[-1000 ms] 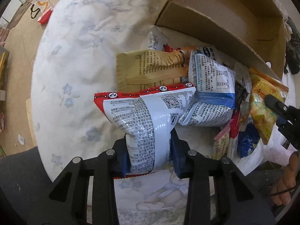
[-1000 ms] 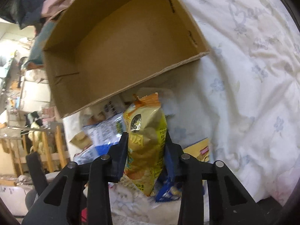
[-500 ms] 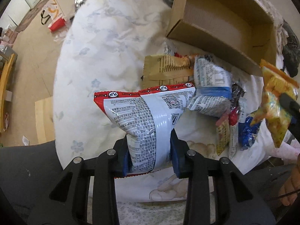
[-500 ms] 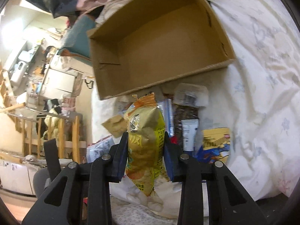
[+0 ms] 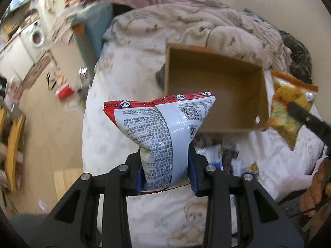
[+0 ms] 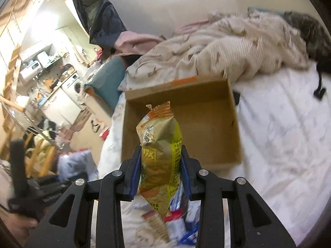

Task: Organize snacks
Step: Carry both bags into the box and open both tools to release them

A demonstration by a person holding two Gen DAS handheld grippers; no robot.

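My left gripper (image 5: pixel 165 165) is pinched narrow on a red-and-white snack bag (image 5: pixel 163 132) held above the bed, my right gripper (image 6: pixel 161 169) likewise clamped on a yellow chip bag (image 6: pixel 159 157), with the open cardboard box (image 5: pixel 215 95) at twelve o'clock of both.

Open-topped cardboard box (image 6: pixel 206 128) on the bed (image 6: pixel 289 144), inside bare, clear from above. Rumpled blanket (image 6: pixel 238 47) banked against the box's far wall, toward the bed's far edge. Loose snack packs (image 5: pixel 225 155) cluttering the near edge. Bare sheet either side of the box.
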